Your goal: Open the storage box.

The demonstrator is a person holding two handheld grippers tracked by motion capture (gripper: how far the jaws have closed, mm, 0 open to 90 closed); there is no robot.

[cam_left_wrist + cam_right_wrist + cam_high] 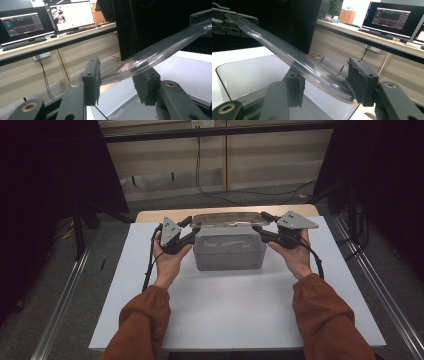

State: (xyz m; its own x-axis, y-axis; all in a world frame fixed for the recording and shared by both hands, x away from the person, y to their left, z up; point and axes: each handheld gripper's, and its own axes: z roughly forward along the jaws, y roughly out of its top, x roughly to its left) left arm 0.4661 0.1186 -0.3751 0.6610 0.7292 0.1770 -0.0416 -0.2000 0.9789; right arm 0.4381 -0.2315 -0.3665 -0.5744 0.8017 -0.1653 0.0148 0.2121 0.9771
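Note:
A clear plastic lid [227, 219] hangs tilted over the back rim of a clear grey box [229, 252] that stands open on the white table top [225, 310]. My left gripper [192, 226] is shut on the lid's left end, and my right gripper [260, 222] is shut on its right end. In the left gripper view the lid [160, 50] runs from between my left gripper's [120, 82] pads up to the right gripper [200, 18]. In the right gripper view the lid [294, 58] sits between my right gripper's [328, 82] pads, over the box [249, 72], with the left gripper [227, 22] at its far end.
The white top lies on a wooden table [150, 215] with metal rails on the floor at both sides. Cables [240, 192] trail on the floor behind. A desk with monitors [72, 15] stands farther off, and dark panels [160, 22] close in the sides.

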